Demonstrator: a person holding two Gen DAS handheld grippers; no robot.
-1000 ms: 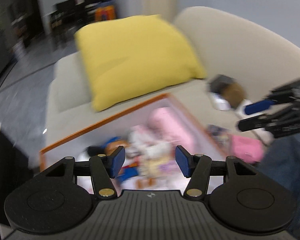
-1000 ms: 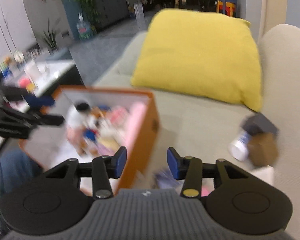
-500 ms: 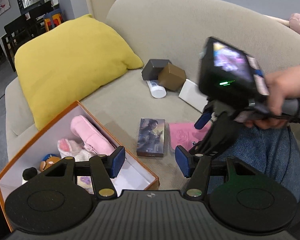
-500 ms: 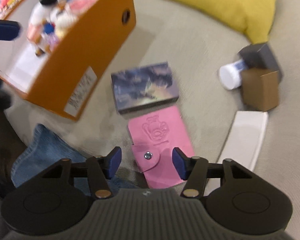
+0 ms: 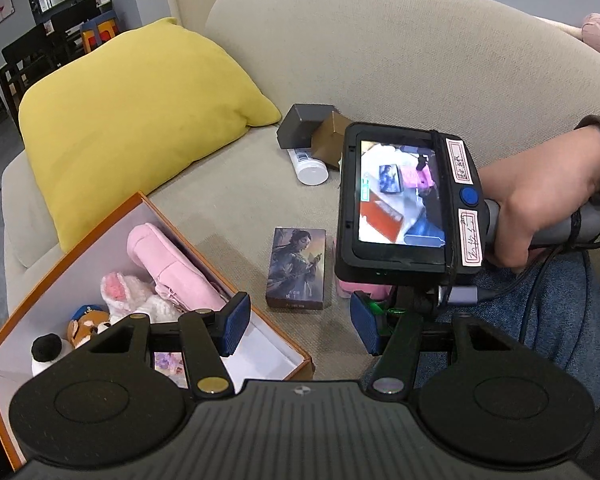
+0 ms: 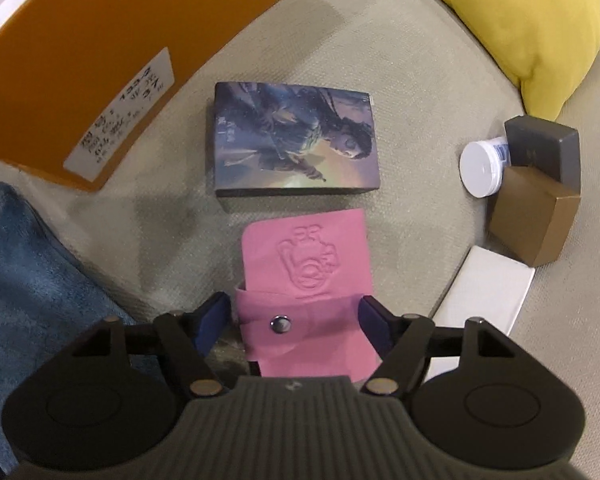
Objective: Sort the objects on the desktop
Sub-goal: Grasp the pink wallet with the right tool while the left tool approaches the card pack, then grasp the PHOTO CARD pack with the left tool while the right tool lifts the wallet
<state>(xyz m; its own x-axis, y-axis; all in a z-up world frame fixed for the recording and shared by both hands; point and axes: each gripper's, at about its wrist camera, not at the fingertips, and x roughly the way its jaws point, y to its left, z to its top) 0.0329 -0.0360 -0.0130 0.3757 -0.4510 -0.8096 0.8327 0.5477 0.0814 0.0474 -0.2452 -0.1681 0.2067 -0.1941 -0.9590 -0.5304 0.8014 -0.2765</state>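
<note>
A pink snap wallet point(image 6: 304, 256) lies flat on the beige sofa seat. My right gripper point(image 6: 295, 322) points steeply down over its near end, one blue pad on each side of it. The jaws are opening and the pads do not press on the wallet. Just beyond it lies a card box with a painted figure point(image 6: 296, 140). The orange storage box point(image 6: 100, 60) stands to the left. My left gripper point(image 5: 300, 328) hangs open over the box's near corner with nothing between its fingers. Inside the box point(image 5: 60, 280) lie a pink pouch point(image 5: 168, 268) and plush toys point(image 5: 128, 300).
To the right lie a white tube point(image 6: 482, 166), a grey box point(image 6: 544, 148), a brown carton point(image 6: 532, 216) and a flat white box point(image 6: 484, 292). A yellow cushion point(image 5: 140, 112) leans on the sofa back. A person's jeans leg point(image 6: 32, 272) is at the seat's edge.
My right gripper tipped downward and sank onto the pink wallet while its jaws widened. The left gripper swung right from the cushion and box, then held still.
</note>
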